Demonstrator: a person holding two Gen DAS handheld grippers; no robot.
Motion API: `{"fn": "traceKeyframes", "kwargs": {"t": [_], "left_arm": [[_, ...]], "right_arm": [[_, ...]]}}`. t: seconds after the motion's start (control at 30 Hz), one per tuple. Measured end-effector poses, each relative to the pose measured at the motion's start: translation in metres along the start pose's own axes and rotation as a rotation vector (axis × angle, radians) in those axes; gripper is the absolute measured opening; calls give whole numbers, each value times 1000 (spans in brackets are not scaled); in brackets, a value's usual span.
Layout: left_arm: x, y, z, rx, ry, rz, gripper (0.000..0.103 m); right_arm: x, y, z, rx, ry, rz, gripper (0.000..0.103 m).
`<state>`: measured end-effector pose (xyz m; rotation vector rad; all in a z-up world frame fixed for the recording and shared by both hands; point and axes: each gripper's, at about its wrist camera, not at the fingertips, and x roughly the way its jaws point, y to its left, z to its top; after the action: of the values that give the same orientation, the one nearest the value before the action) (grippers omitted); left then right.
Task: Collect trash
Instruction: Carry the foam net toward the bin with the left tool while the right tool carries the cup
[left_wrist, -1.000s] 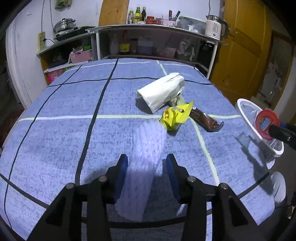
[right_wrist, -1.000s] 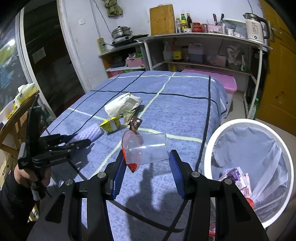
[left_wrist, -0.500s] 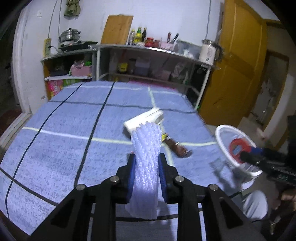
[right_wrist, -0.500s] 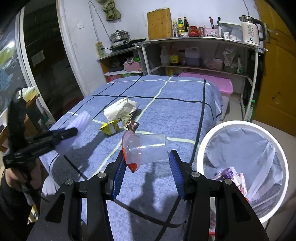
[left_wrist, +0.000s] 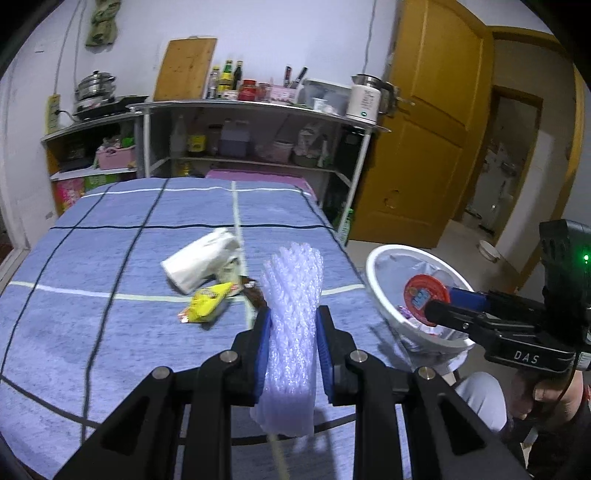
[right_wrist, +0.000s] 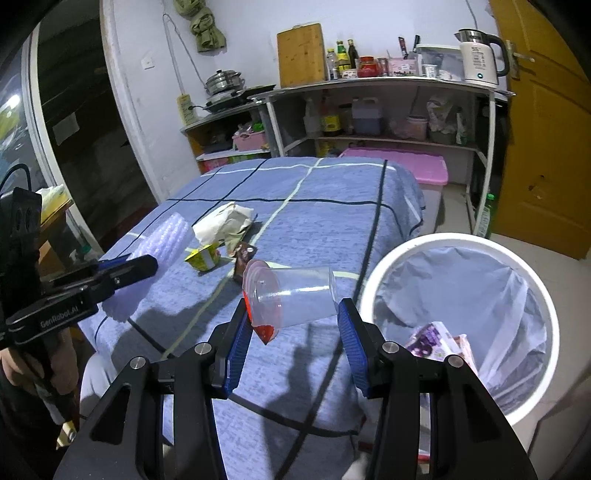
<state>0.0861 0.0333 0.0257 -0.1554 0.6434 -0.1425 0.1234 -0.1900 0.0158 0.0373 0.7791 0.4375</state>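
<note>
Trash is in both grippers: the left gripper (left_wrist: 292, 334) has its fingers (left_wrist: 263, 347) clenched on a foam net (left_wrist: 291, 317), and the right gripper (right_wrist: 293, 332) carries a clear cup (right_wrist: 295, 295) crosswise between its blue pads, which stand wide; whether they truly press the cup's ends I cannot tell. That cup looks the likelier slip: it is thin, smooth and light, with red residue by its lid at the lower left end, so a tilt could let it roll out onto the cloth or drip red on the blue bench (right_wrist: 317, 206) before it clears the bin (right_wrist: 461, 243) rim. It sits left of the bin mouth in the right view, over the bench edge, so letting go here would probably miss. The foam net is soft, white and ribbed, squeezed at the waist and bulging above and below; it could spring free if the grip eases. In the left view the right gripper shows at the right edge in front of the bin, so both tools heading there could collide. Mid-frame on the bench lie a white bag (left_wrist: 199, 264), a yellow wrapper (left_wrist: 207, 304) and a brown wrapper (right_wrist: 245, 258), close together. The bin, lined with a pale bag, already holds some packets.
</note>
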Motion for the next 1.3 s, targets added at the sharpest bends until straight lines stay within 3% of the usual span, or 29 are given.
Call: {"fn": "traceKeyframes", "kwargs": {"t": [0.73,1.3], "left_arm": [[53,-84,15,102,60,-175,25],[99,-129,22,136,132,-253,25]], "right_arm": [[-38,-63,-14,113,-34,-131,48],[-45,-115,-31,205,-12,-207,48]]}}
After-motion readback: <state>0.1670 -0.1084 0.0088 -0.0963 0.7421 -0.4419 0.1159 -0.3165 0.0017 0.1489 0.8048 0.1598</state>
